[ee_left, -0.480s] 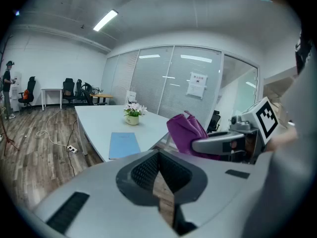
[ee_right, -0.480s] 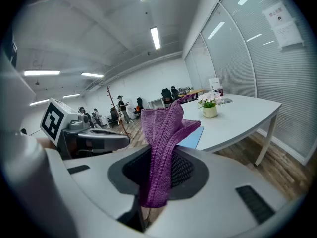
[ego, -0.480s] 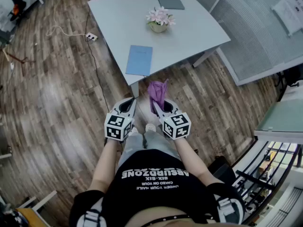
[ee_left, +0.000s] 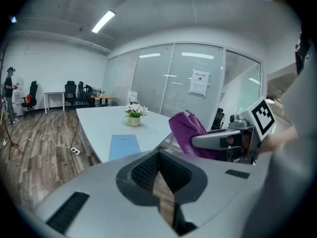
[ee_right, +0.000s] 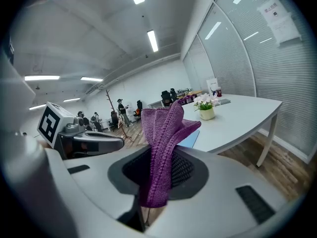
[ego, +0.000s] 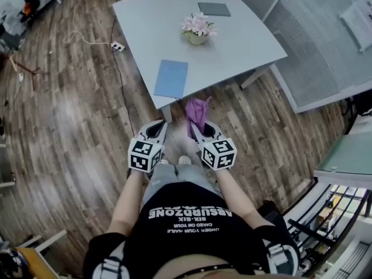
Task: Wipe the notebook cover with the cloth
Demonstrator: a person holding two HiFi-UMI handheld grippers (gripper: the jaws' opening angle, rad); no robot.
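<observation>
A light blue notebook (ego: 171,78) lies flat near the front edge of the pale grey table (ego: 244,45); it also shows in the left gripper view as the notebook (ee_left: 124,145). My right gripper (ego: 195,128) is shut on a purple cloth (ego: 197,111), held over the floor just short of the table edge. In the right gripper view the cloth (ee_right: 163,148) stands up from between the jaws. My left gripper (ego: 157,130) hangs beside it, shut with nothing in it, its jaw tips meeting (ee_left: 159,155).
A pot of pink flowers (ego: 196,28) stands mid-table, and a dark grey book (ego: 214,9) lies at the far edge. A white cable and power strip (ego: 116,46) lie on the wood floor to the left. A table leg (ego: 167,112) stands just ahead of the grippers.
The table and notebook have slid slightly nearer in the head view. Both grippers keep the same pose, with the cloth still held.
</observation>
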